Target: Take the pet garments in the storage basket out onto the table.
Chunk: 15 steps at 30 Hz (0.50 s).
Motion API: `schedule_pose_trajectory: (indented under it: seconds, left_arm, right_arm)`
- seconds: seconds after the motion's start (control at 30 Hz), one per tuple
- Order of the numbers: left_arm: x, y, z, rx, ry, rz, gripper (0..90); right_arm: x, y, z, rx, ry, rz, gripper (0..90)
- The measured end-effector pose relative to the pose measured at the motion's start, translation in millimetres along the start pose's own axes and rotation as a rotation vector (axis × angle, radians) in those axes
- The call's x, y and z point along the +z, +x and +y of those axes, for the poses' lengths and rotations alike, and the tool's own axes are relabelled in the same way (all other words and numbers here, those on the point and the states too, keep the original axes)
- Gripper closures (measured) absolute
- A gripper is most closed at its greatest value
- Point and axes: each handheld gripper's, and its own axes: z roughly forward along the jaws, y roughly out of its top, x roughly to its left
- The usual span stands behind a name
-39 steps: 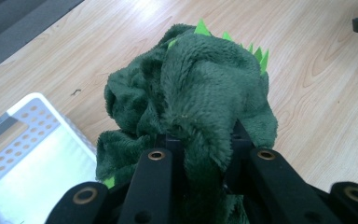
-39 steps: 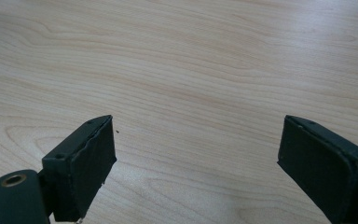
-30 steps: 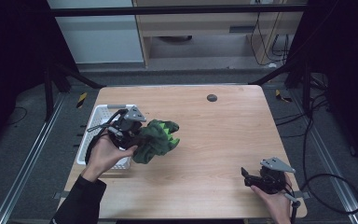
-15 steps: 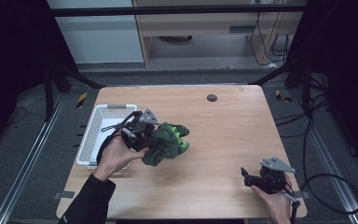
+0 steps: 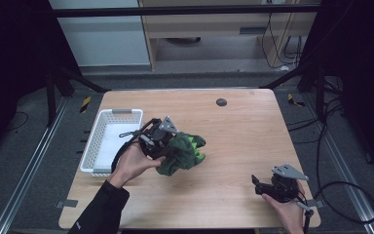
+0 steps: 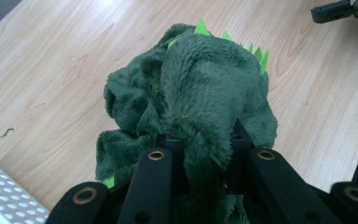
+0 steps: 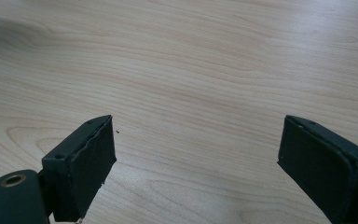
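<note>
A dark green plush toy with bright green spikes [image 5: 182,153] hangs just above the wooden table, left of centre. My left gripper [image 5: 161,141] is shut on it; in the left gripper view the plush toy [image 6: 200,93] bulges up between the two black jaws and hides their tips. My right gripper [image 5: 259,184] rests low near the table's front right corner, held by a hand. In the right gripper view its jaws stand wide apart, open [image 7: 196,158], with bare wood between them.
A white perforated basket [image 5: 112,139] lies at the table's left edge, behind my left hand; its corner [image 6: 0,196] shows in the left gripper view. A small dark round disc [image 5: 221,102] sits on the wooden table [image 5: 253,136] near the far edge.
My left gripper has carried the plush toy rightward, away from the basket and over the table's middle. The right gripper has stayed put.
</note>
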Motion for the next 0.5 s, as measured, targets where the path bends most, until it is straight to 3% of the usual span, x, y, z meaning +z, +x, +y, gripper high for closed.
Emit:
schedule_pose_trajectory:
  seconds: [0.5]
  left_arm:
    - [30.1,-8.2,4.3,0.033,0.044,-0.035,76.8]
  right_arm:
    - [0.4,0.4,0.1,-0.004,0.0,0.004,10.8]
